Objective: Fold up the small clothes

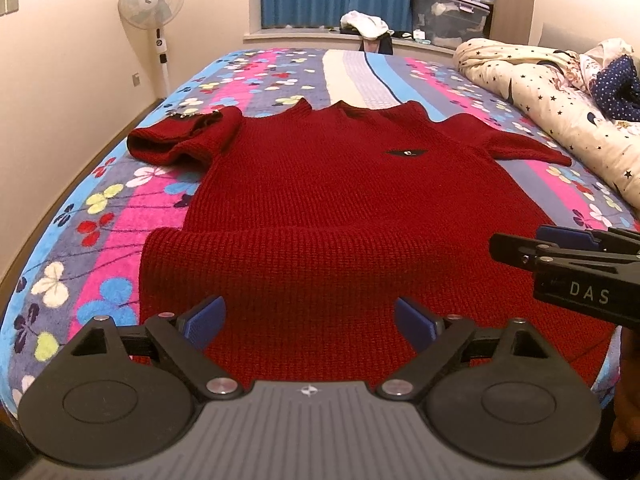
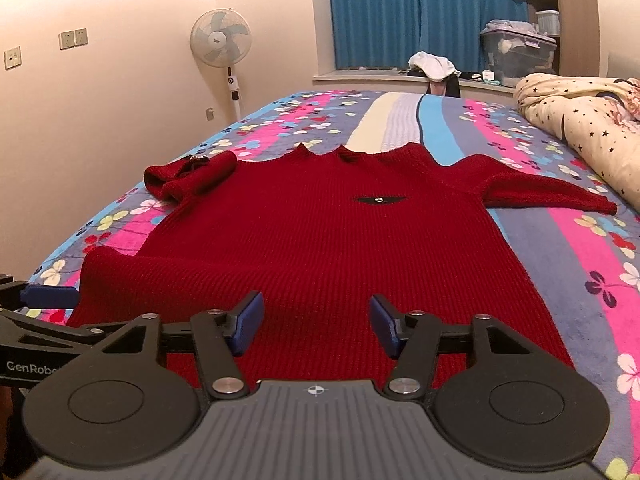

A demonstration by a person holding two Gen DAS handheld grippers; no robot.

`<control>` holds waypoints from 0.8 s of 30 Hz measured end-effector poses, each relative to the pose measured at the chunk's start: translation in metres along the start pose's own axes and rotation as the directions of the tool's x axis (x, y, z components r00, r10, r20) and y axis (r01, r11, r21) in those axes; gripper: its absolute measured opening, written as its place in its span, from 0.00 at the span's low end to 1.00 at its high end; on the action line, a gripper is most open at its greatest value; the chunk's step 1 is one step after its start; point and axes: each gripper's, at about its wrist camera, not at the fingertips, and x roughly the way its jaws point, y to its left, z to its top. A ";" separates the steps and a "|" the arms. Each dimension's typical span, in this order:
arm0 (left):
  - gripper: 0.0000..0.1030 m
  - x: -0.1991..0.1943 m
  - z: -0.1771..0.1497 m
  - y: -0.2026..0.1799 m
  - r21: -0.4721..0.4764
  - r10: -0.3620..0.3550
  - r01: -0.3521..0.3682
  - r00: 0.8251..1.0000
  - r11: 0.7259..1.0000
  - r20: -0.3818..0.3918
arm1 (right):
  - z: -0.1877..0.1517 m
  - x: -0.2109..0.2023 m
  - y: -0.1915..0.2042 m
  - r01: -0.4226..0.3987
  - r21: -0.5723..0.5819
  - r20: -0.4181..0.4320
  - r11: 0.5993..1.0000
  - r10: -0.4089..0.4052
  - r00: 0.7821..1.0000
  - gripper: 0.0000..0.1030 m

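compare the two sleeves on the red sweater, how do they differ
The left sleeve is folded in and bunched up with a dark trim showing; the right sleeve lies flat, stretched outward to a point toward the star-print quilt. Both are short, the same red knit, resting on the floral bedspread.

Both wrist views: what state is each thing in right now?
Red knitted sweater: spread front-up on the bed, hem folded up.
Its left sleeve: bunched, folded in.
Its right sleeve: laid out flat.
Left gripper: jaws open, empty.
Right gripper: jaws open, empty.
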 end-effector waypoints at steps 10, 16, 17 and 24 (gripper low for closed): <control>0.80 -0.001 0.016 0.013 -0.011 -0.010 0.010 1.000 1.000 0.003 | 0.011 -0.001 -0.004 0.006 0.018 0.027 1.000 -0.007 1.000 0.59; 0.32 0.008 0.081 0.053 -0.020 -0.035 0.036 0.997 0.999 0.074 | 0.052 -0.014 -0.026 -0.009 0.053 0.095 0.999 0.004 0.995 0.44; 0.32 0.015 0.098 0.062 -0.025 -0.022 0.024 0.996 0.999 0.090 | 0.062 -0.014 -0.030 -0.023 0.059 0.104 0.998 0.017 0.994 0.31; 0.32 0.093 0.185 0.116 -0.114 0.044 -0.035 0.996 0.993 0.080 | 0.139 0.014 -0.051 -0.072 0.015 0.169 0.997 0.069 0.983 0.20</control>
